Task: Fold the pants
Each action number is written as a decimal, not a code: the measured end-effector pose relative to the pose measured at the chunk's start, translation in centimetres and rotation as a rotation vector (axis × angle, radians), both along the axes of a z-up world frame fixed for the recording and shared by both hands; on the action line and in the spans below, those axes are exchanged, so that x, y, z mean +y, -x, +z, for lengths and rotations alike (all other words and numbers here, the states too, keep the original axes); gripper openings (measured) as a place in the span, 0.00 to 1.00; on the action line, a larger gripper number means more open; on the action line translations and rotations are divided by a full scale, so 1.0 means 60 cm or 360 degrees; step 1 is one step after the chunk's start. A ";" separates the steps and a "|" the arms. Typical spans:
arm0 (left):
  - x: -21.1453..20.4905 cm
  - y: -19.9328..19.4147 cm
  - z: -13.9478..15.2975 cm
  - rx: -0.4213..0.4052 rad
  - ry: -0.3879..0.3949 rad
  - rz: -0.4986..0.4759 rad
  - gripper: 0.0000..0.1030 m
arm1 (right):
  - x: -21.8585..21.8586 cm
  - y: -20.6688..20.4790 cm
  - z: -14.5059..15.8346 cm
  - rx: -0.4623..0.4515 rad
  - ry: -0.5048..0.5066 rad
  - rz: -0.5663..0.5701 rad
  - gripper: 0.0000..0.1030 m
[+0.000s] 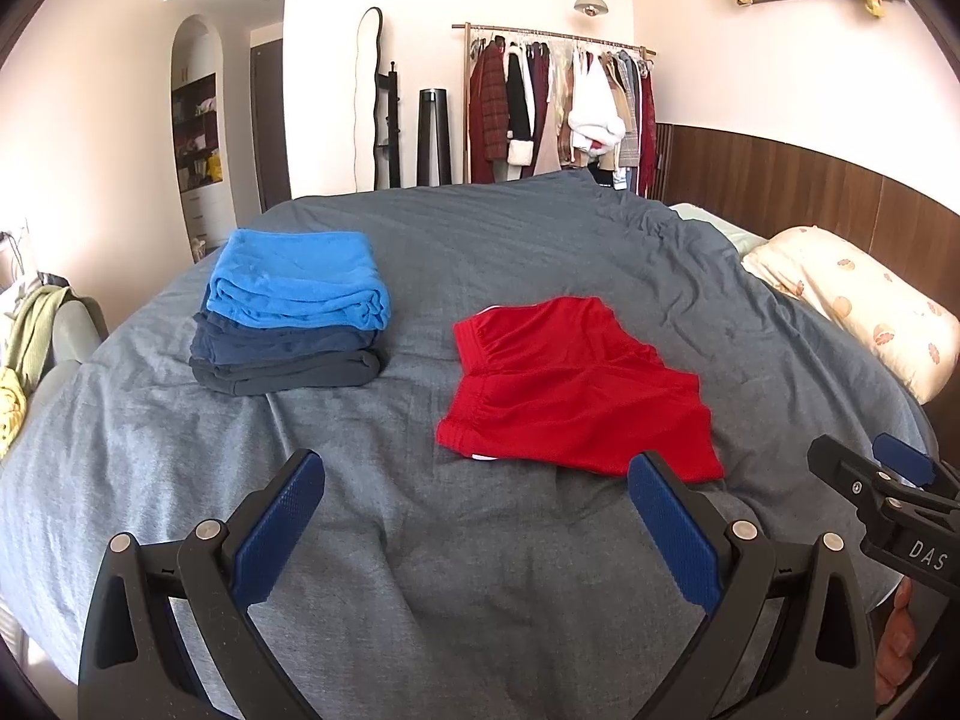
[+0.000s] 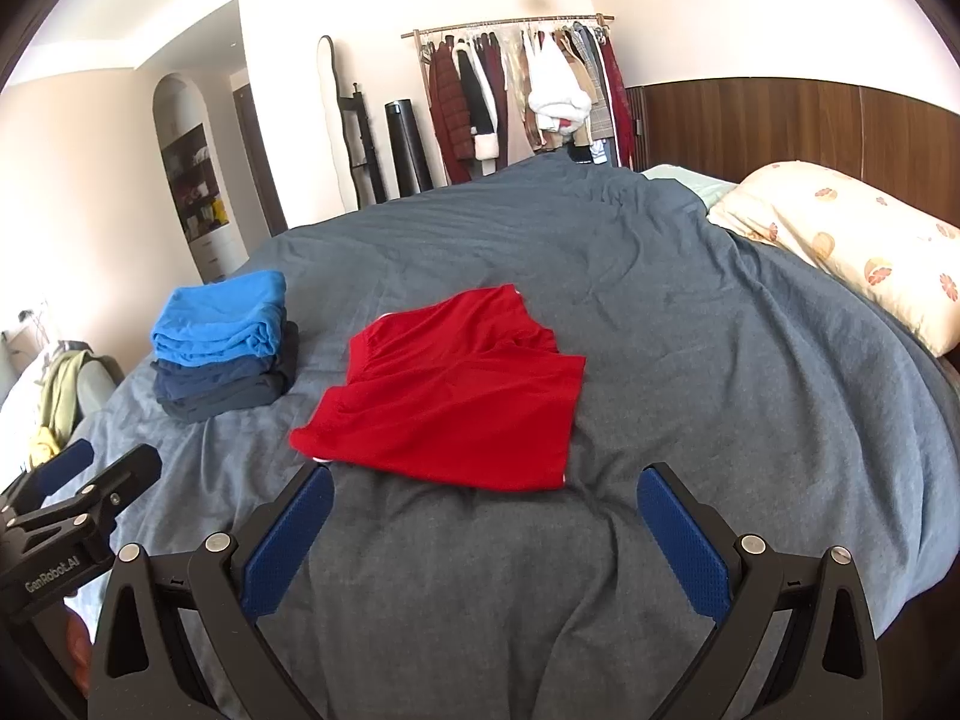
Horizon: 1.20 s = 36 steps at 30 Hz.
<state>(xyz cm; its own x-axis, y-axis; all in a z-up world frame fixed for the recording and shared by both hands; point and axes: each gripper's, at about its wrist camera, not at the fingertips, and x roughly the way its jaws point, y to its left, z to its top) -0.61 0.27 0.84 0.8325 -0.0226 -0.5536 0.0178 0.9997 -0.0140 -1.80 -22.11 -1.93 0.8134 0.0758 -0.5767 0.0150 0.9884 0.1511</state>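
Note:
Red shorts (image 1: 570,384) (image 2: 456,396) lie folded on the grey bed cover (image 1: 480,540) (image 2: 690,360), waistband to the left. My left gripper (image 1: 474,480) hovers open just short of their near edge, nothing between its blue pads. My right gripper (image 2: 486,492) is open too, close to the near hem, holding nothing. The right gripper (image 1: 870,474) shows at the right edge of the left wrist view; the left gripper (image 2: 96,468) appears at the left edge of the right wrist view.
A stack of folded clothes (image 1: 294,312) (image 2: 225,348), blue on top and dark ones below, sits left of the shorts. A patterned pillow (image 1: 858,312) (image 2: 852,240) lies at the right by the wooden headboard. A clothes rack (image 1: 558,102) stands behind the bed.

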 end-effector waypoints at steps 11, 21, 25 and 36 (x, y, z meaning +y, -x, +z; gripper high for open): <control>0.000 0.001 0.000 -0.0003 0.0001 0.0000 1.00 | 0.001 0.001 0.001 -0.0005 -0.0002 0.0000 1.00; 0.001 0.003 0.002 -0.0001 0.0005 -0.0007 1.00 | 0.001 0.001 0.001 -0.0005 -0.0004 0.0000 1.00; 0.000 0.004 0.003 -0.0004 0.0004 -0.0006 1.00 | 0.002 0.001 0.001 -0.0004 -0.0004 -0.0001 1.00; 0.000 0.005 0.003 -0.0004 0.0003 -0.0003 1.00 | 0.003 0.001 0.001 -0.0004 -0.0005 0.0000 1.00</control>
<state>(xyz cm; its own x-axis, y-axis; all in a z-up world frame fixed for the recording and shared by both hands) -0.93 0.27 1.03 0.8338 -0.0252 -0.5514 0.0197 0.9997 -0.0159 -1.83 -21.92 -1.87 0.8149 0.0778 -0.5744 0.0143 0.9880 0.1541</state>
